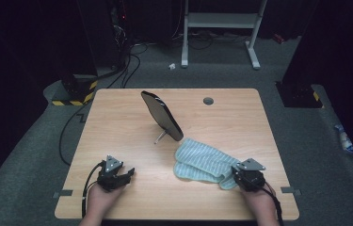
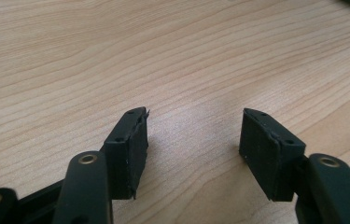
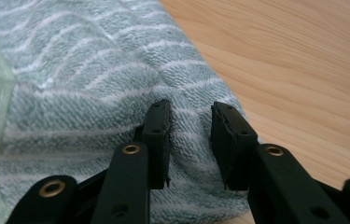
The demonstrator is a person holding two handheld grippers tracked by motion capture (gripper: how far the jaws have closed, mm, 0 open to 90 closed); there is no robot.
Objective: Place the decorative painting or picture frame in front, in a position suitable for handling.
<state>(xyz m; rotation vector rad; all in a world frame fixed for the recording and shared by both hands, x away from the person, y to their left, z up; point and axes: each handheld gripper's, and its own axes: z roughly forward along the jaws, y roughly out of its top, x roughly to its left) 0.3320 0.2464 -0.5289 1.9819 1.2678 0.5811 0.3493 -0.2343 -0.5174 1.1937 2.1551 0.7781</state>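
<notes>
Right gripper pinches a raised fold of the striped, looped-terry pale green cloth, which lies folded on the wood-grain table at its near right, just in front of the tilted dark oval mirror on its thin prop. Left gripper has its jaws spread over bare wood, near left. Both hands come in low from the near edge.

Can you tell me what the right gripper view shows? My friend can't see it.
The right gripper is closed on a bunched fold of a soft pale green towel with wavy white stripes, its two black jaws pinching the cloth between them. The towel lies on a light wooden table, which shows bare at the upper right.
</notes>
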